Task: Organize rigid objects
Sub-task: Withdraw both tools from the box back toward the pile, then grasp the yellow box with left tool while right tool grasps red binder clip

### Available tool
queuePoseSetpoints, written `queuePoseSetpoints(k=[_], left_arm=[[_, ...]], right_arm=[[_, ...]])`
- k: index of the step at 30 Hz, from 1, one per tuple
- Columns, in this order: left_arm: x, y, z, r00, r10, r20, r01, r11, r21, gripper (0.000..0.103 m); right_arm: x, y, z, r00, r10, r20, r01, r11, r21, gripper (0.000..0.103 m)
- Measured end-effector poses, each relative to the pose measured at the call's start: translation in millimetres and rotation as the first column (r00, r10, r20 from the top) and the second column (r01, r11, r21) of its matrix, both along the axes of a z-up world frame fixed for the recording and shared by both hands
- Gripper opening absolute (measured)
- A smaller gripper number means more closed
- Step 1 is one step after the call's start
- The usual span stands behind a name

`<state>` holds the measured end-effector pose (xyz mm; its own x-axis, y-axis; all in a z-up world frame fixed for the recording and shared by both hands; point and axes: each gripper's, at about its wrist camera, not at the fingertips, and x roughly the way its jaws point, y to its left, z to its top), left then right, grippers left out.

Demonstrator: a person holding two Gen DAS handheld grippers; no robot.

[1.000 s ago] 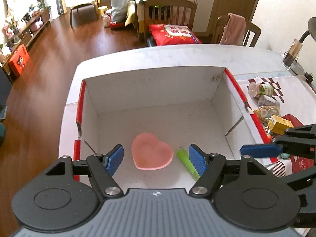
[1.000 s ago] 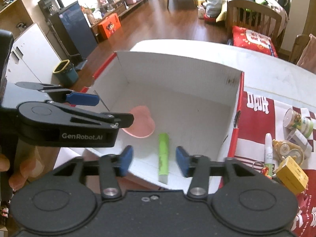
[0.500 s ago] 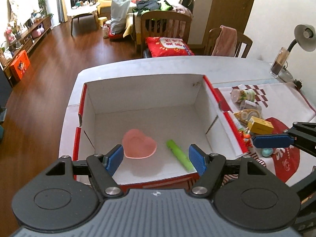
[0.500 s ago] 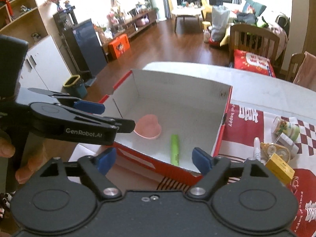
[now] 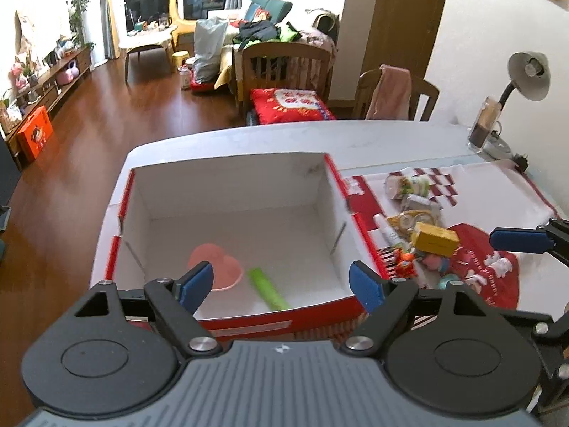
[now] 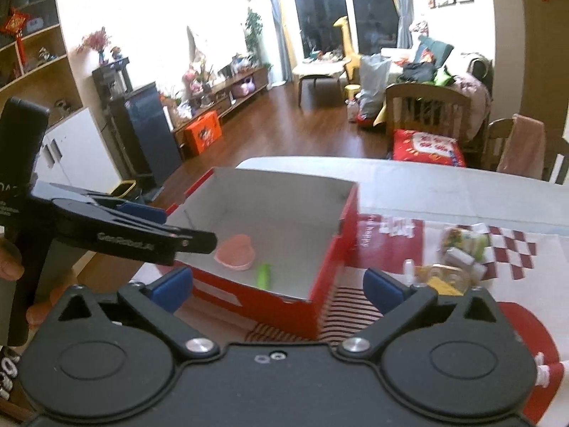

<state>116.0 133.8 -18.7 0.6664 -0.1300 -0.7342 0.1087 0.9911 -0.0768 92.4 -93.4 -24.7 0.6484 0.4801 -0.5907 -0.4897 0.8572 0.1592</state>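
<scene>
- My left claw (image 5: 281, 281) is wide apart and holds nothing.
- My right claw (image 6: 277, 286) is wide apart too, holding nothing.
- The pink heart dish (image 5: 217, 267) and green stick (image 5: 268, 293) lie side by side in the box (image 5: 231, 178).
- More small things (image 5: 423, 235) sit on the cloth (image 5: 498, 192) beside the box.

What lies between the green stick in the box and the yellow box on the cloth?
In the left wrist view, the box's red-edged right wall and a white marker.

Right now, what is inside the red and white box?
Inside the box lie a pink heart-shaped dish and a green marker. The near wall and the left gripper cover the nearest floor strip.
</scene>
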Motion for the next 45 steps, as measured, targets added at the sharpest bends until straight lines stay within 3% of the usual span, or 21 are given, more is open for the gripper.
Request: queuePoseSetpoints(k=[5, 10, 18, 31, 37, 45], left_arm=[[-4, -26, 1, 0.999, -0.042, 0.029, 0.042, 0.999, -0.022, 0.085], [-6, -55, -1, 0.994, -0.08, 0.078, 0.084, 0.995, -0.05, 0.103], [1, -100, -21, 0.995, -0.078, 0.069, 0.084, 0.993, -0.087, 0.103], [12, -162, -61, 0.997, -0.007, 0.073, 0.012, 0.998, -0.065, 0.103], [24, -187, -69, 0.995, -0.014, 0.097, 0.017, 0.999, -0.032, 0.103], [53, -217, -90, 0.996, -0.079, 0.052, 0.078, 0.997, 0.017, 0.103]], right_arm=[[-4, -34, -3, 0.999, -0.035, 0.027, 0.035, 0.999, -0.005, 0.102], [-3, -69, -7, 0.997, -0.067, 0.023, 0.067, 0.998, 0.002, 0.103], [3, -116, -18, 0.996, -0.07, 0.045, 0.072, 0.996, -0.047, 0.102], [23, -171, -57, 1.0, -0.029, -0.001, 0.029, 0.991, -0.132, 0.1], [41, -183, -80, 0.999, -0.011, -0.038, 0.005, 0.99, -0.141, 0.091], [66, -178, -104, 0.994, 0.072, -0.084, -0.084, 0.985, -0.148, 0.083]])
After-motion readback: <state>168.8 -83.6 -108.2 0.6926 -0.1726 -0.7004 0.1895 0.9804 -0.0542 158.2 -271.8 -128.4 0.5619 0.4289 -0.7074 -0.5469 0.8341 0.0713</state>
